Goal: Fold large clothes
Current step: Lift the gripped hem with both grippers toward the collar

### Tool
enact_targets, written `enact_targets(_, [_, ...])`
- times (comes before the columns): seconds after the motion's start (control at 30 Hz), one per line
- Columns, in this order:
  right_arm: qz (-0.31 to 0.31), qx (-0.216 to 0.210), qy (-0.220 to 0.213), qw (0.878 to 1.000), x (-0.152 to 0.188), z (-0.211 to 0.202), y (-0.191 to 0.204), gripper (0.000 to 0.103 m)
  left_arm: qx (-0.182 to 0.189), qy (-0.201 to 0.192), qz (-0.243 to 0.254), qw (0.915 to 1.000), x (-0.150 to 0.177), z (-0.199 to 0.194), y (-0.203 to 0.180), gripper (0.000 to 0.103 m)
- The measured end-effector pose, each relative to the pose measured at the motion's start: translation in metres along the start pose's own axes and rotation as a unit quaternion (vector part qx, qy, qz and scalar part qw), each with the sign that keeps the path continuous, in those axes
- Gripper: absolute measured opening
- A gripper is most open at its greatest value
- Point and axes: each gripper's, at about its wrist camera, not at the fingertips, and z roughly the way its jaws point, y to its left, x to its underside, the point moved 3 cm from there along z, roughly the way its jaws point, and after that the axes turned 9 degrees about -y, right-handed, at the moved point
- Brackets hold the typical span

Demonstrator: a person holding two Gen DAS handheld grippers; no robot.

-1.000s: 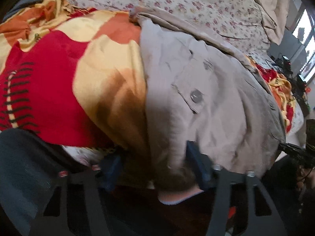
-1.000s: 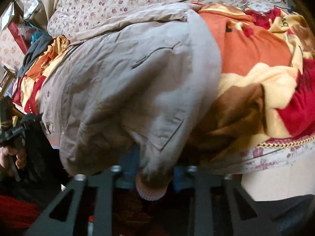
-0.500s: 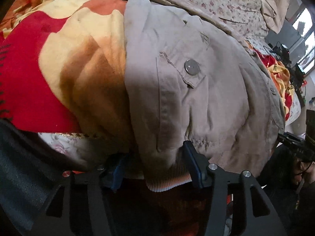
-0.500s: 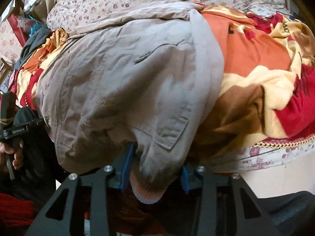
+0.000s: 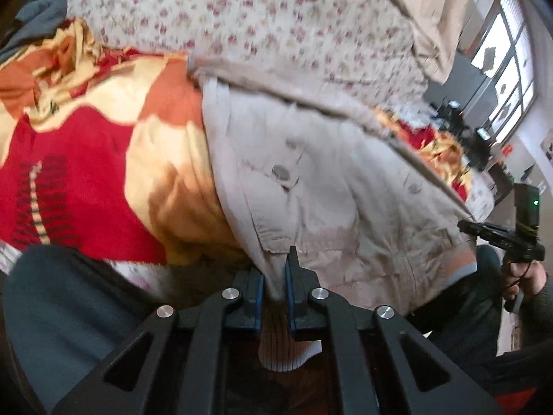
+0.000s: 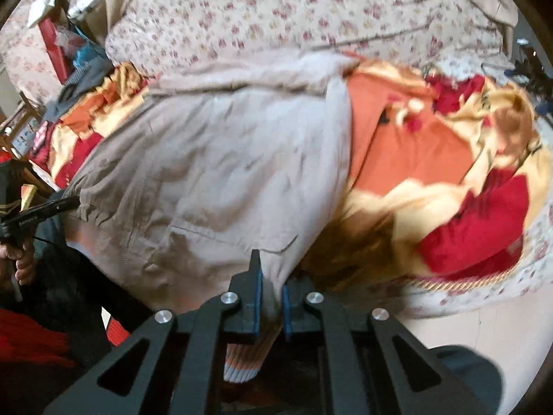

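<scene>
Both claws are pinched onto the bottom hem of the beige jacket (image 5: 328, 186), which lies spread over a red, orange and cream blanket (image 5: 103, 159) on the bed. The left claw (image 5: 274, 276) is clamped tight on the ribbed hem at one corner. The right claw (image 6: 269, 287) is closing on the ribbed hem at the other corner, fabric squeezed between its blue pads. Any lettering is too blurred to read.
</scene>
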Motion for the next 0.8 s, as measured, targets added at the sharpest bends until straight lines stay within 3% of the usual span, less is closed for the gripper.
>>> enact_targets(0.13, [0.001, -0.029, -0.031, 0.999, -0.018, -0.018, -0.003, 0.008, 0.014, -0.015, 0.028, 0.9994, -0.018, -0.004, -0.014, 0.000])
enact_targets(0.27, [0.003, -0.043, -0.035, 0.998, -0.020, -0.023, -0.003, 0.008, 0.017, -0.012, 0.047, 0.9987, -0.020, -0.004, -0.018, 0.000])
enact_targets(0.43, [0.013, -0.040, -0.042, 0.998, -0.019, -0.025, -0.007, 0.008, 0.018, -0.020, 0.023, 0.9994, -0.020, -0.007, -0.010, 0.000])
enact_targets(0.8, [0.079, -0.063, -0.152, 0.983, -0.057, -0.044, -0.023, 0.008, 0.042, -0.069, -0.011, 0.9967, -0.060, -0.022, 0.001, 0.000])
